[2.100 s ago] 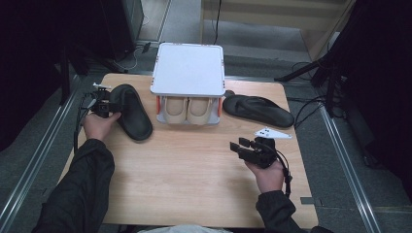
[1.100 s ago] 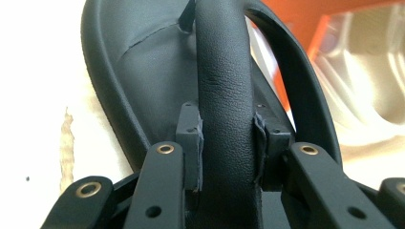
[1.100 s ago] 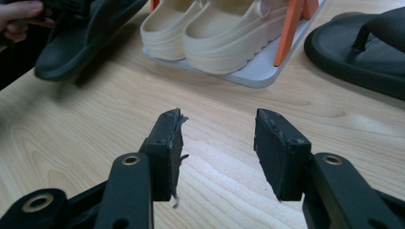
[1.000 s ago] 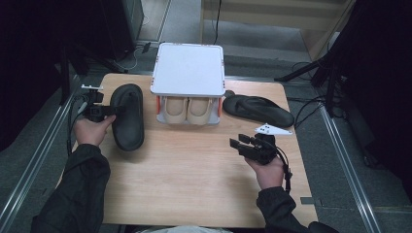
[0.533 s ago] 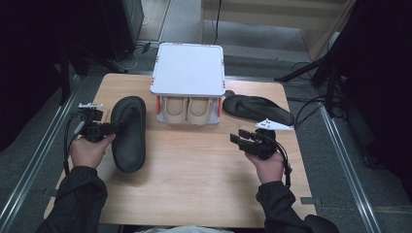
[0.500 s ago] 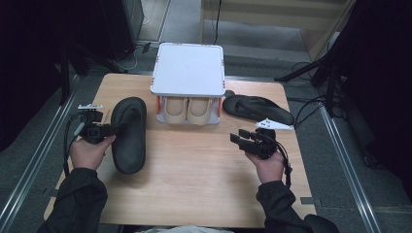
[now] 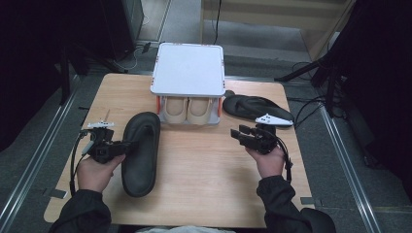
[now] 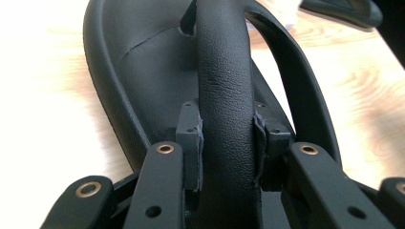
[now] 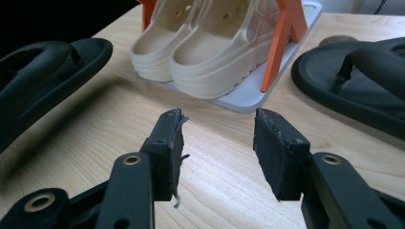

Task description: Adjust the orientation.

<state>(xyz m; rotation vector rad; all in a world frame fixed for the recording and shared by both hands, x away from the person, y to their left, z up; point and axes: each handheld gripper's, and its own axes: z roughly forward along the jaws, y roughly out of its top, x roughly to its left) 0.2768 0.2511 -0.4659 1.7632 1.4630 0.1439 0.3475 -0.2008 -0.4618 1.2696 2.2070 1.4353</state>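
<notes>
A black flip-flop point(image 7: 141, 153) lies on the wooden table point(image 7: 204, 174) at the left, toe toward the shoe rack. My left gripper point(image 7: 127, 144) is shut on its strap point(image 8: 224, 95), with a pad pressing each side of it. A second black flip-flop point(image 7: 252, 108) lies at the right of the rack, also seen as the black sandal point(image 9: 356, 86) in the right gripper view. My right gripper point(image 7: 238, 134) hovers above the table in front of it, open, with nothing between its pads point(image 9: 169, 148).
A small shoe rack with a white top point(image 7: 189, 68) and orange posts stands at the back centre, with a pair of cream clogs point(image 7: 187, 109) on its lower shelf point(image 9: 248, 98). Cables trail from both grippers. The table's edges drop off to a dark floor.
My left gripper has dragged the black flip-flop toward the person along the left side of the table and turned it lengthwise. The right gripper has stayed in place.
</notes>
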